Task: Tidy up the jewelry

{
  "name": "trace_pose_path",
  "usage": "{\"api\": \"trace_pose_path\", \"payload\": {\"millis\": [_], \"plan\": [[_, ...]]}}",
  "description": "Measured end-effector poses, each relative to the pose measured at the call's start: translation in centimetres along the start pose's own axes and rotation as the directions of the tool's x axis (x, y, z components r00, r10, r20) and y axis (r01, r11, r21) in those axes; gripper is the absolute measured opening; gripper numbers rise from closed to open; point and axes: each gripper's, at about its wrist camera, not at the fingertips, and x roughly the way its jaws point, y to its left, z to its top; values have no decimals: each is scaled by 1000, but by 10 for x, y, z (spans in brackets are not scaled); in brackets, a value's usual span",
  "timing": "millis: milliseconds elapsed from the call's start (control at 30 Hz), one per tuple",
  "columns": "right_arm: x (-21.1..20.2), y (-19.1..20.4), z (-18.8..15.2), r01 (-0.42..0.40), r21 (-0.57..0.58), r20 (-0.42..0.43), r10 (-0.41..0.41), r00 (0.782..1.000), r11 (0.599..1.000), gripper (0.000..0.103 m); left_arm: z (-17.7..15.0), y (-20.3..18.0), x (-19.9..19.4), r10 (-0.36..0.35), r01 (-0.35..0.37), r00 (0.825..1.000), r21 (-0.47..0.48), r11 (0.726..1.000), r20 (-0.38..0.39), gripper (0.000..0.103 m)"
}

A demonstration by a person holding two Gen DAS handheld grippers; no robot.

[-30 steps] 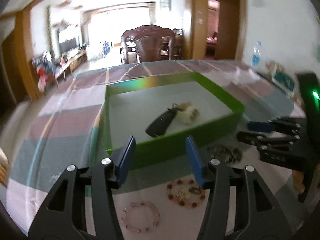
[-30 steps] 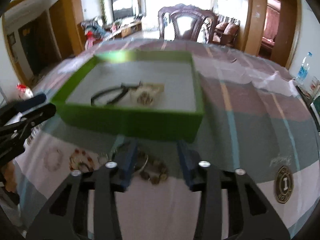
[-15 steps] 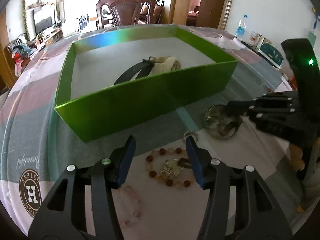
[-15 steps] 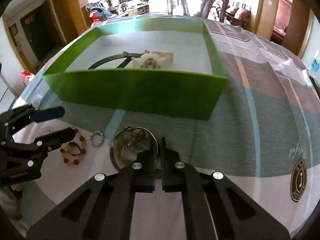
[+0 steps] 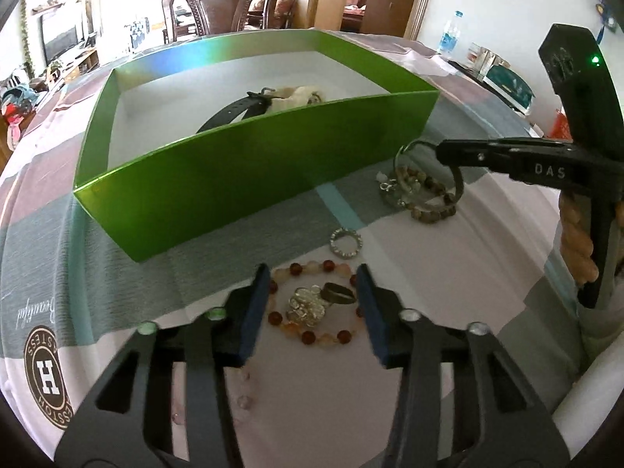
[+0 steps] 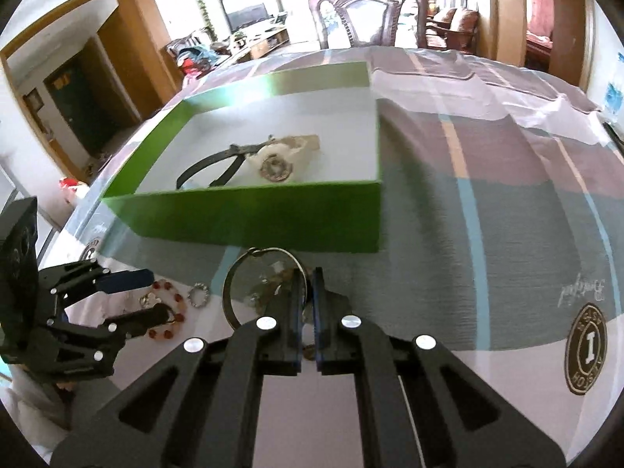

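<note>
Now, far left on the bench, a round brown logo is printed on the striped cloth. Next comes the green box, its long near wall running left to right and standing between the loose pieces and the box floor; inside lie a black strap slanting from near left to far right and a pale lump beside it. Down front, the left tool is half open with its jaws just closing in, blue pads on either side of the red bead bracelet, which lies flat with a silver charm inside its loop; the pads are not yet pressing it. Just beyond sits a small sparkly ring. Further right, the right tool is clamped tight on the wire bangle, tilted up off the cloth near the box wall, with a brown bead bracelet beneath it. Far right, a hand grips the handle, and a water bottle stands well back.
</note>
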Motion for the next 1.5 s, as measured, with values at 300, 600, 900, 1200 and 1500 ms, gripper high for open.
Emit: {"api": "trace_pose_path", "payload": {"millis": [300,600,900,1200,1500], "plan": [[3,-5,2,38,13,6,-39,999,999,13,0,-1,-6,64,-64,997,9,998,46,10],[10,-17,-1,176,4,-44,-176,983,984,20,0,12,-16,68,-66,996,-36,997,61,43],[18,-9,-13,150,-102,-121,-162,979,983,40,-2,1,-16,8,-8,999,8,1000,53,45],[24,3,-19,154,-162,-108,-172,979,975,13,-5,-5,-9,-4,3,1000,39,999,22,29],[7,-3,-10,150,-107,-31,-154,988,983,12,-5,1,-5,20,-20,1000,19,1000,15,16]]}}
